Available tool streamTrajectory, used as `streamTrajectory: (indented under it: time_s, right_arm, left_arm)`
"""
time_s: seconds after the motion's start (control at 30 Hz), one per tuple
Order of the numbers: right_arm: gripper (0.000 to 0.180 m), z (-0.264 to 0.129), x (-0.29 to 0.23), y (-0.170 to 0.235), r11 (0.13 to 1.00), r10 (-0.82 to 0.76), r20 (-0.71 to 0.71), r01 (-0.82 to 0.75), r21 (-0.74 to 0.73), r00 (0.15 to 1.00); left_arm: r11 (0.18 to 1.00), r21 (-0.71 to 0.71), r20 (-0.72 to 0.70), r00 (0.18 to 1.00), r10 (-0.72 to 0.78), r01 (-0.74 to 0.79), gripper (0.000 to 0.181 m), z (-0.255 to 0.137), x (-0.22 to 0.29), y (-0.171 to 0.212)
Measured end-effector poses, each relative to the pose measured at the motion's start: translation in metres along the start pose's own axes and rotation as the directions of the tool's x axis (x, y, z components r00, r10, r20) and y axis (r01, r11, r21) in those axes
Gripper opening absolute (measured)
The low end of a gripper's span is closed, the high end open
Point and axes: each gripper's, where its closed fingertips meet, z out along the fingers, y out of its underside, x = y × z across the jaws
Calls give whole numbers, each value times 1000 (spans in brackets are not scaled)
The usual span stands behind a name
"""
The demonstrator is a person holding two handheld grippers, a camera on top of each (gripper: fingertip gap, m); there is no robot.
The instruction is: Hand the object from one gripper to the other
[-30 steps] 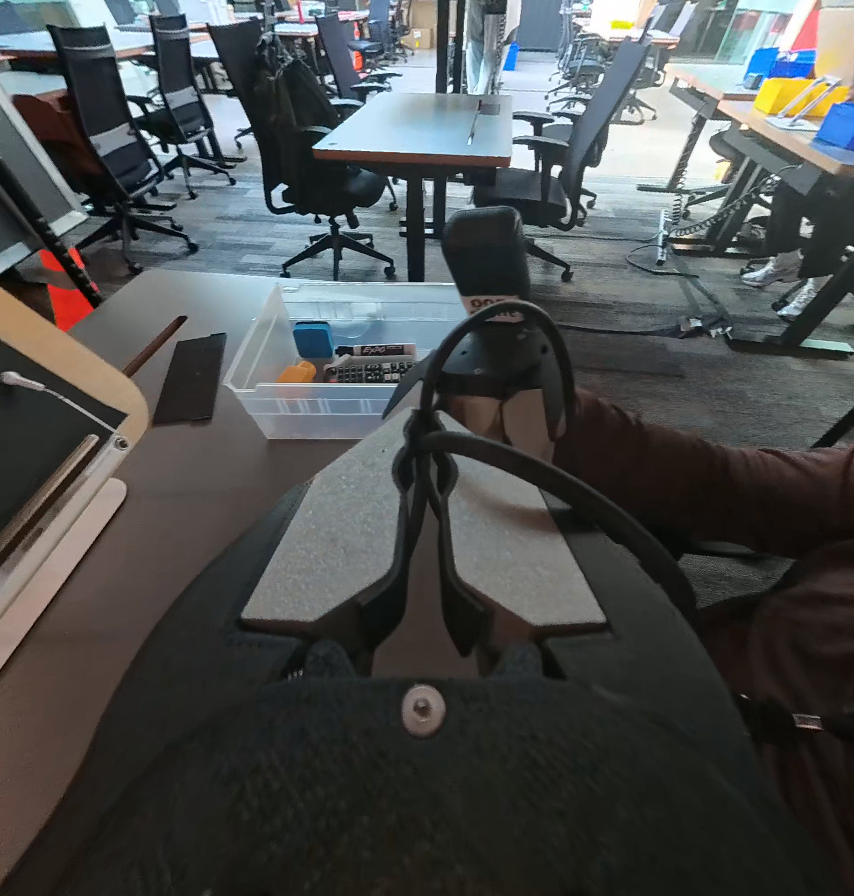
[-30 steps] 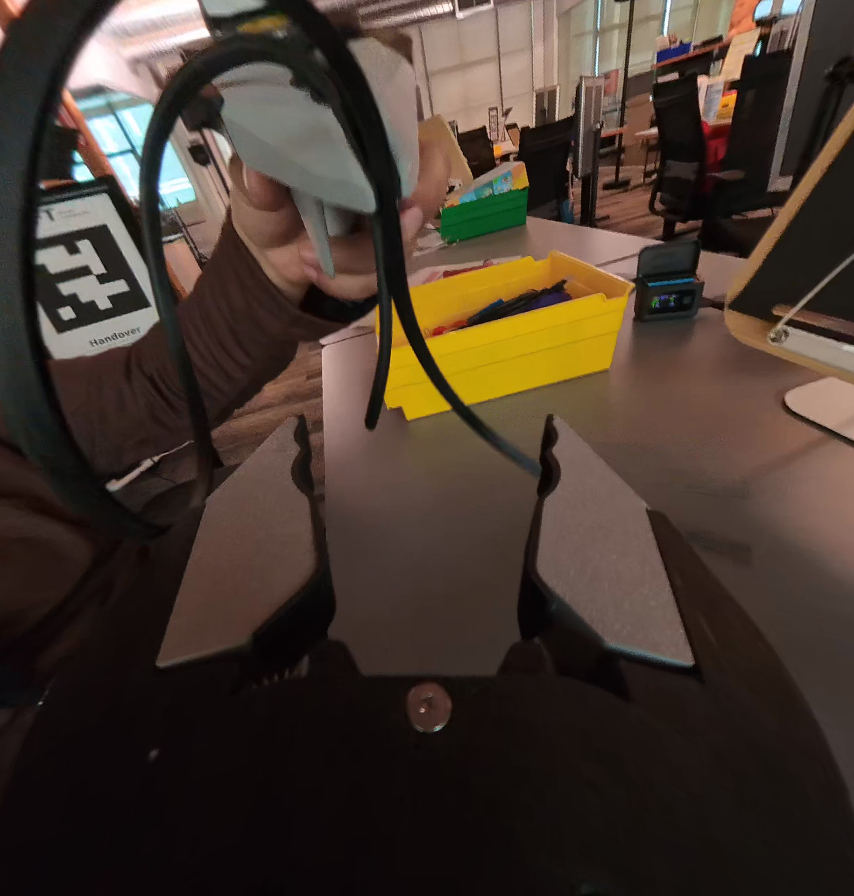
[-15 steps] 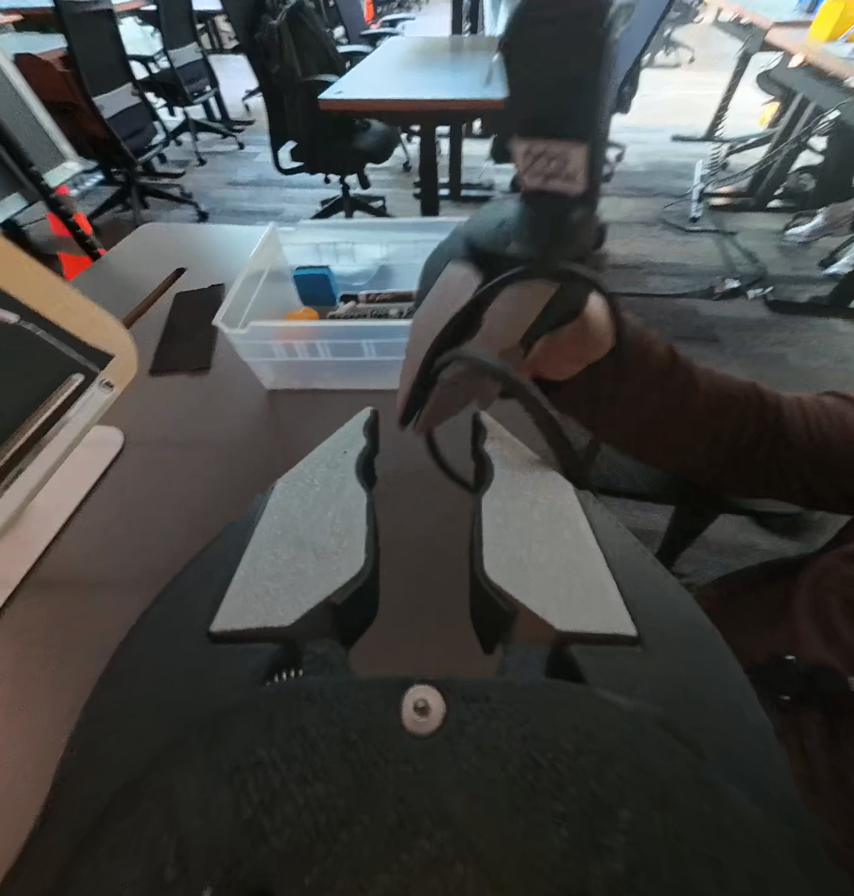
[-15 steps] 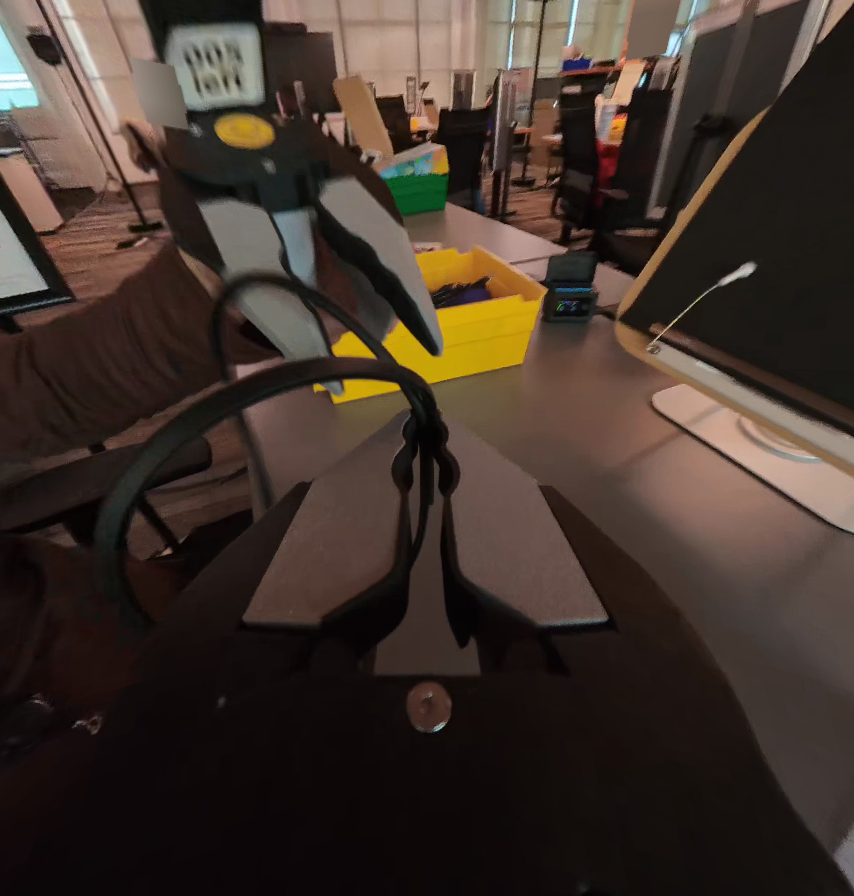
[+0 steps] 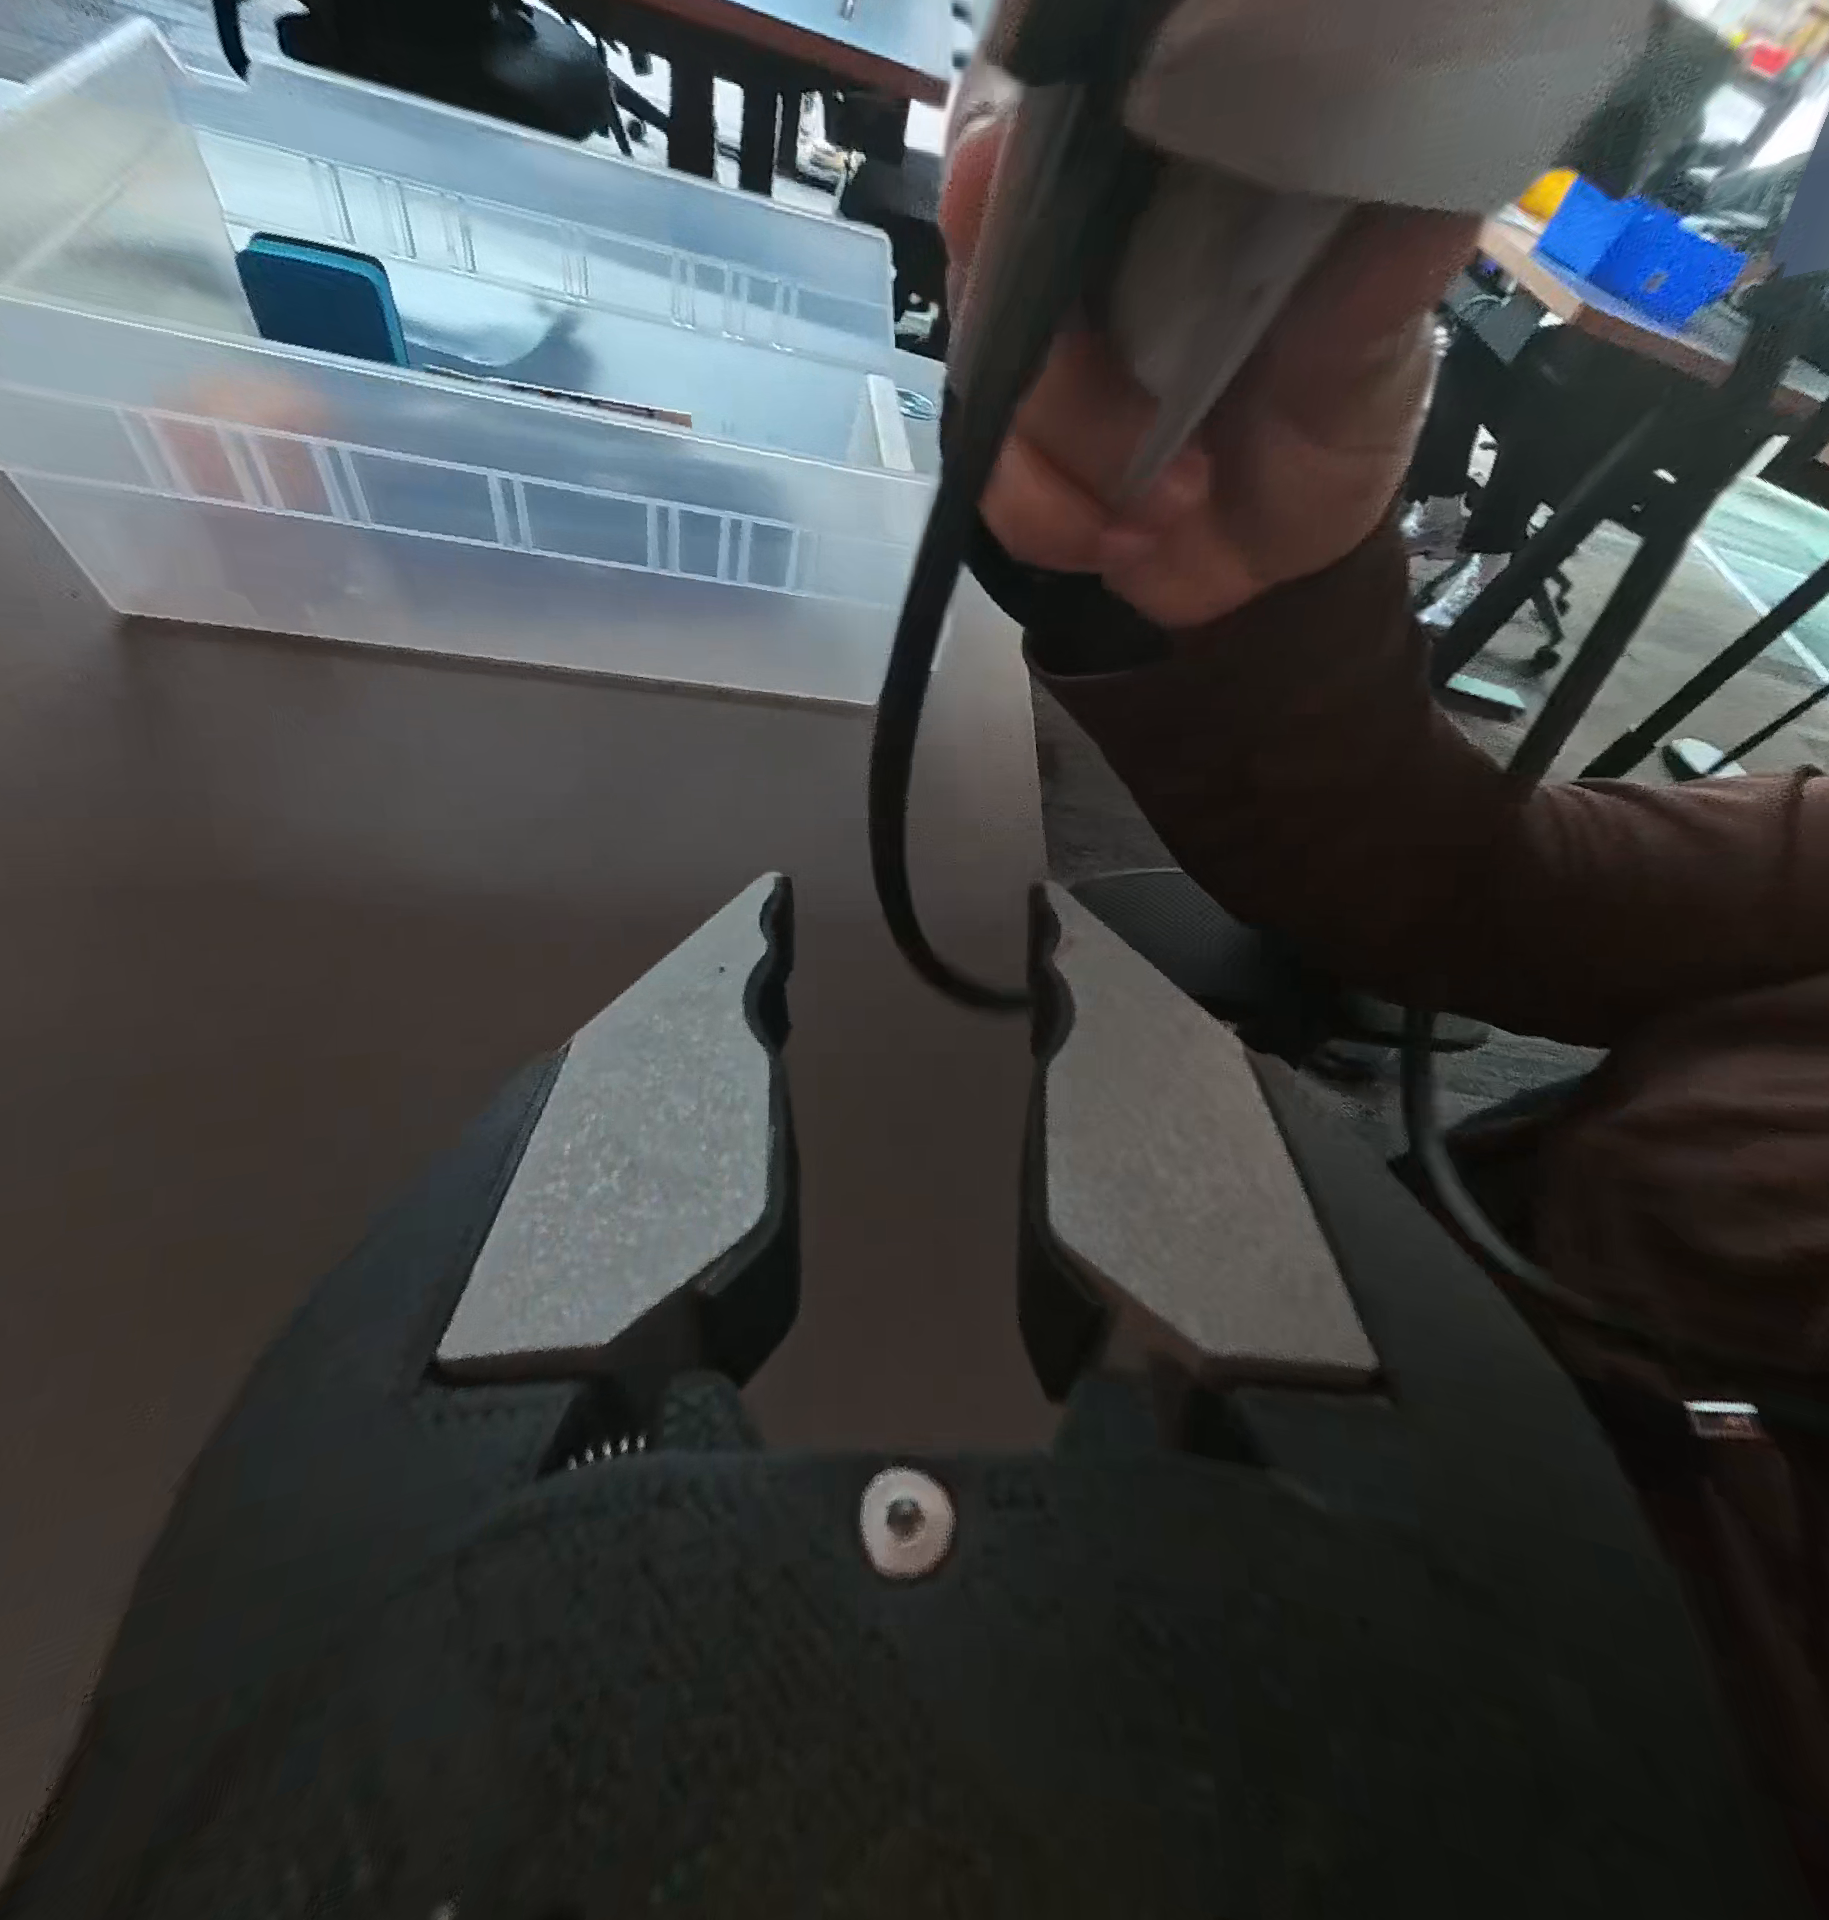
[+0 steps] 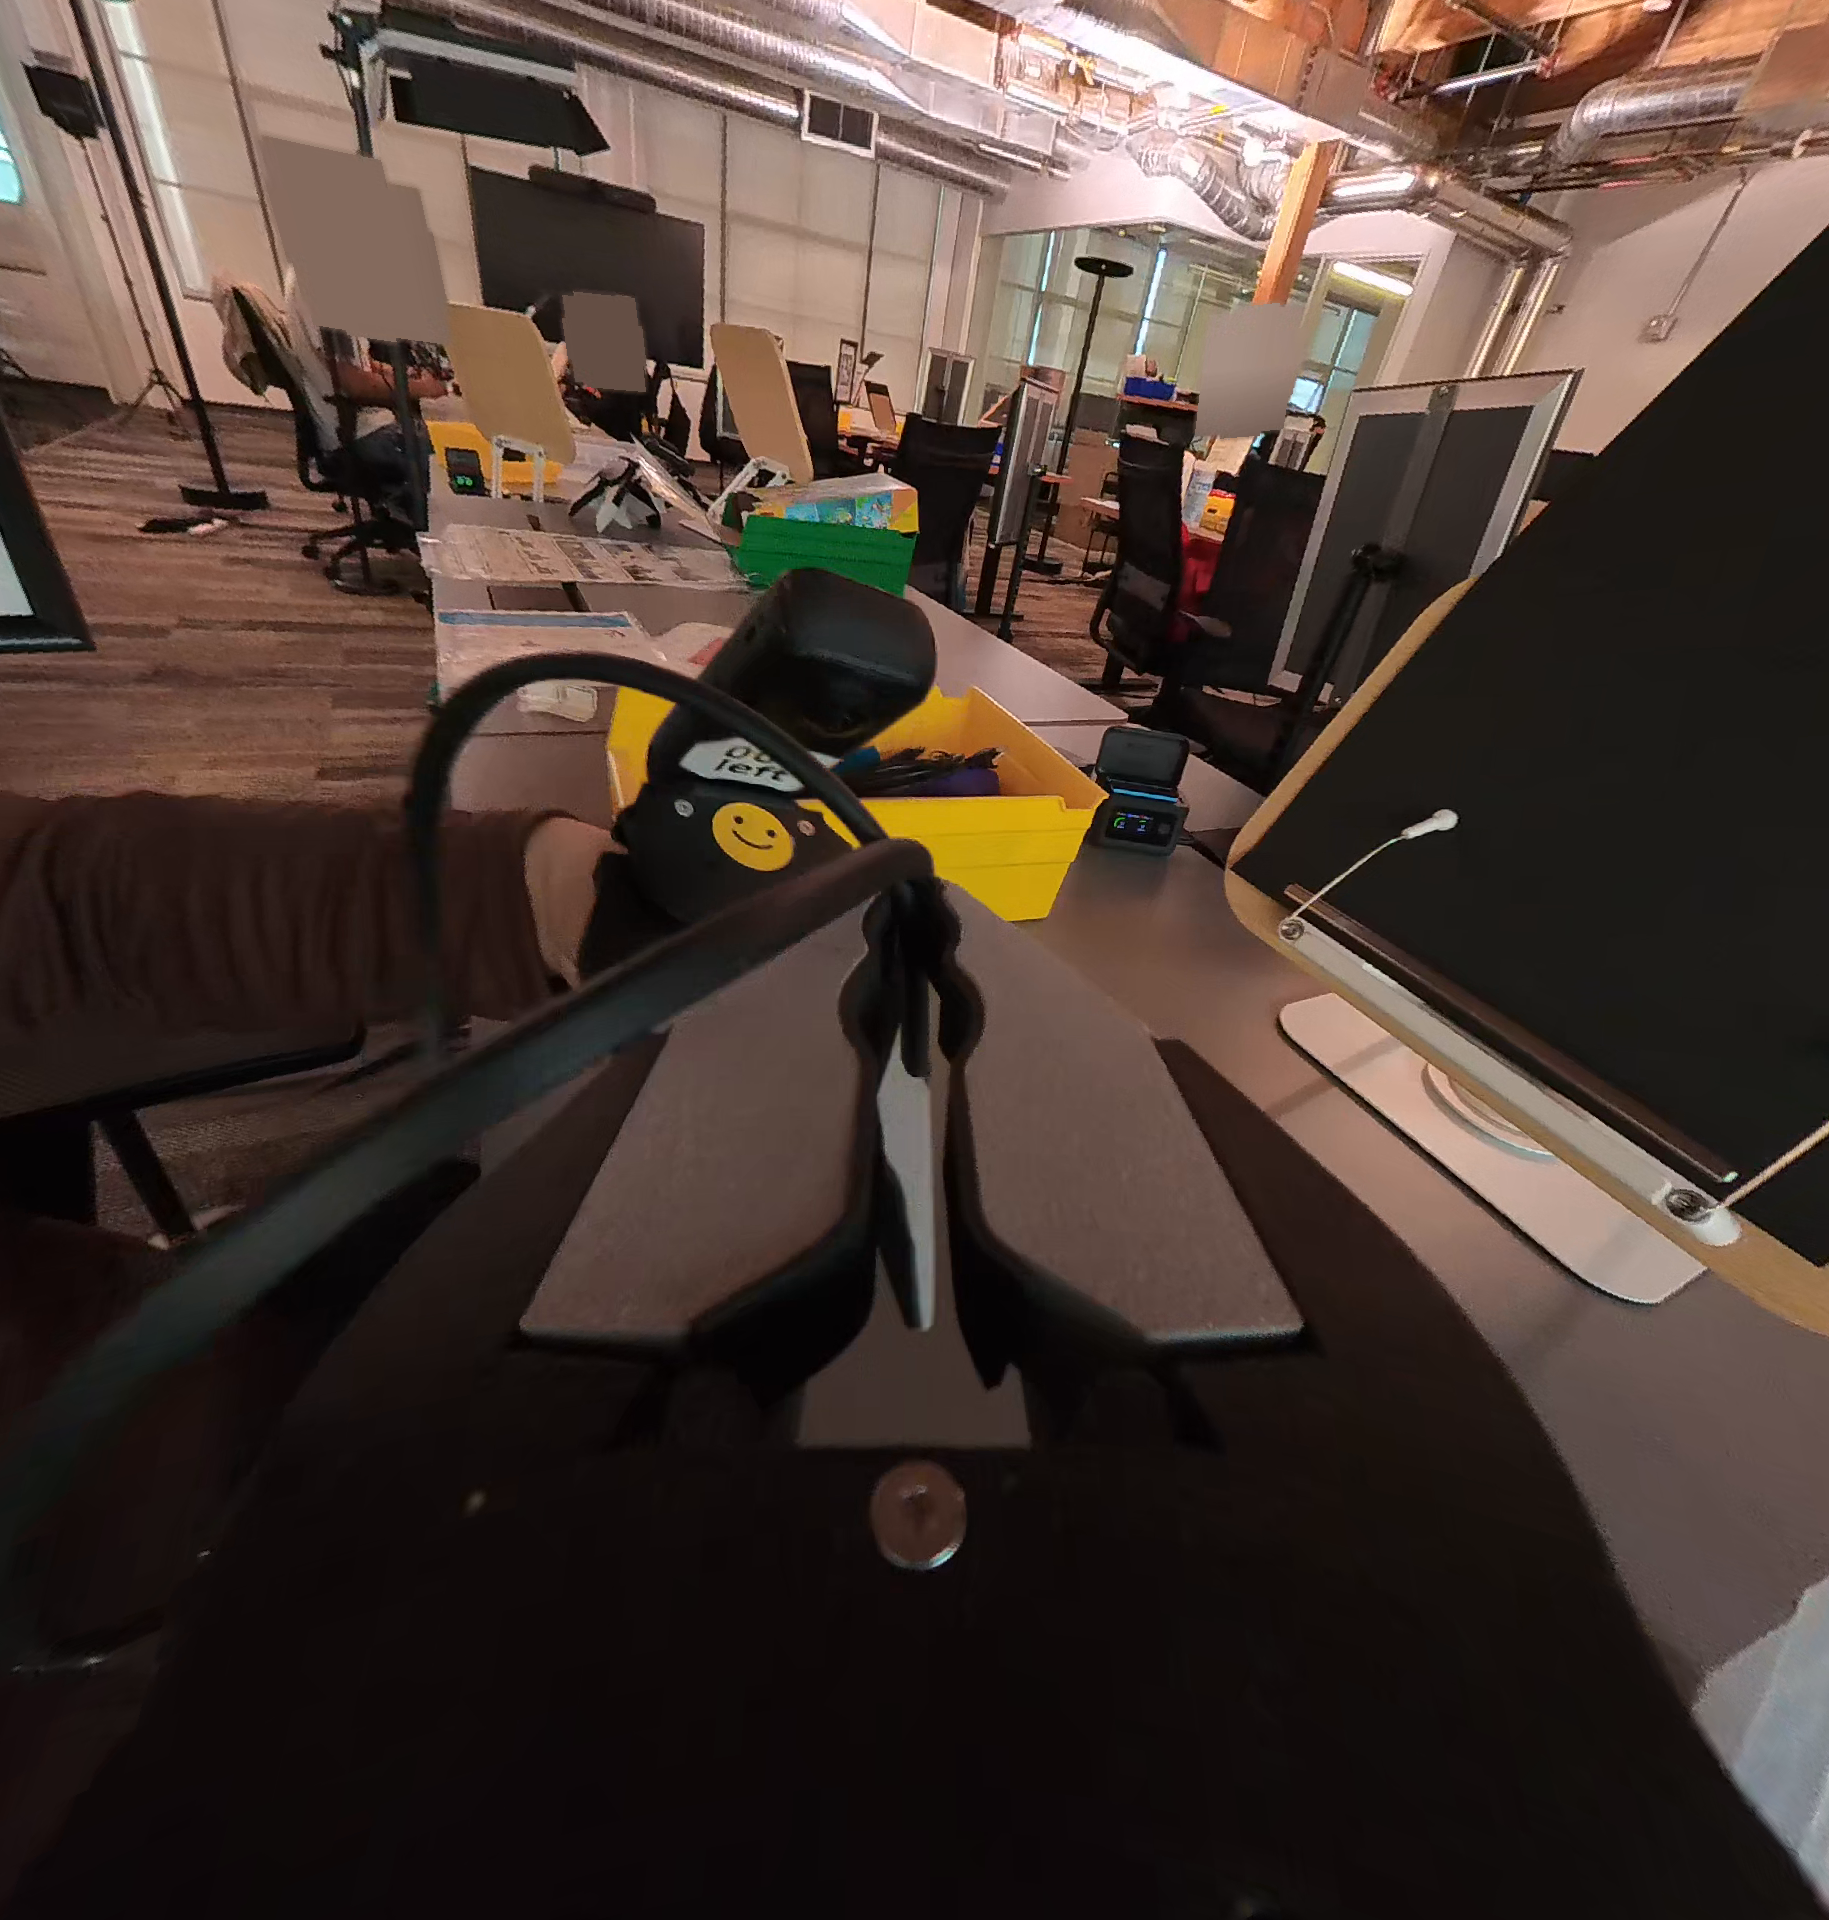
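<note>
The object is a black cable loop (image 6: 577, 1049). My right gripper (image 6: 915, 935) is shut on it at the fingertips, and the loop arcs out to the left. In the left wrist view the cable (image 5: 915, 644) hangs down from the right gripper's grey fingers (image 5: 1253, 239), held in a hand at the upper right. Its lower bend dangles just ahead of my left gripper (image 5: 908, 935), which is open and holds nothing, low over the dark table (image 5: 266, 883). The left gripper's black body (image 6: 785, 727) shows just beyond my right fingertips.
A clear plastic bin (image 5: 474, 520) with a blue item stands on the table ahead of the left gripper. A yellow bin (image 6: 1014, 831), a small black device (image 6: 1138, 800) and a tilted dark board on a stand (image 6: 1616, 831) lie ahead and right. My sleeve (image 5: 1409, 779) reaches in from the right. The tips of one gripper are about 11 cm away from the tips of the other.
The left gripper, shut on the cable a second ago, has opened and dropped lower. The right gripper, open then, has shut on the cable and lifted it above the left one.
</note>
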Motion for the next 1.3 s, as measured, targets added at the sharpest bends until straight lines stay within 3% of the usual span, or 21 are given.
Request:
streamTrajectory:
  time_s: [0.07,0.13,0.27,0.43,0.53,0.67,0.77,0.93,1.17,1.3]
  right_arm:
    - [0,0,-3,-1,1000,13,27,-13,9,1000]
    - [1,-2,-1,1,1000,4,19,-4,-8,1000]
    - [3,-9,16,20,993,-28,-56,21,-118,998]
    - [3,-10,12,52,966,67,45,-53,-251,997]
    - [26,0,24,59,966,137,1,-133,-222,991]
    - [21,14,26,65,957,238,42,-227,-178,970]
    - [45,19,24,69,949,283,75,-267,-168,956]
    - [54,24,16,55,957,285,132,-275,-92,949]
    - [60,19,16,70,946,291,117,-267,-184,950]
    - [87,28,3,83,908,384,162,-340,-247,909]
  left_arm:
    - [1000,11,18,1000,-14,14,33,3,-6,-1]
    - [999,21,55,998,-32,30,0,2,-15,-4]
    - [998,43,143,989,-48,42,0,-15,-32,-16]
    - [989,149,250,968,-19,-19,0,-49,-44,-58]
    - [989,137,269,963,13,-52,0,-55,-45,-67]
    - [993,95,290,956,43,-74,0,-52,-47,-68]
    - [993,89,282,958,45,-73,0,-51,-47,-71]
    - [994,90,254,966,39,-64,0,-45,-43,-73]
    - [992,114,253,967,30,-61,0,-49,-43,-76]
    - [992,106,207,977,44,-67,0,-46,-32,-76]
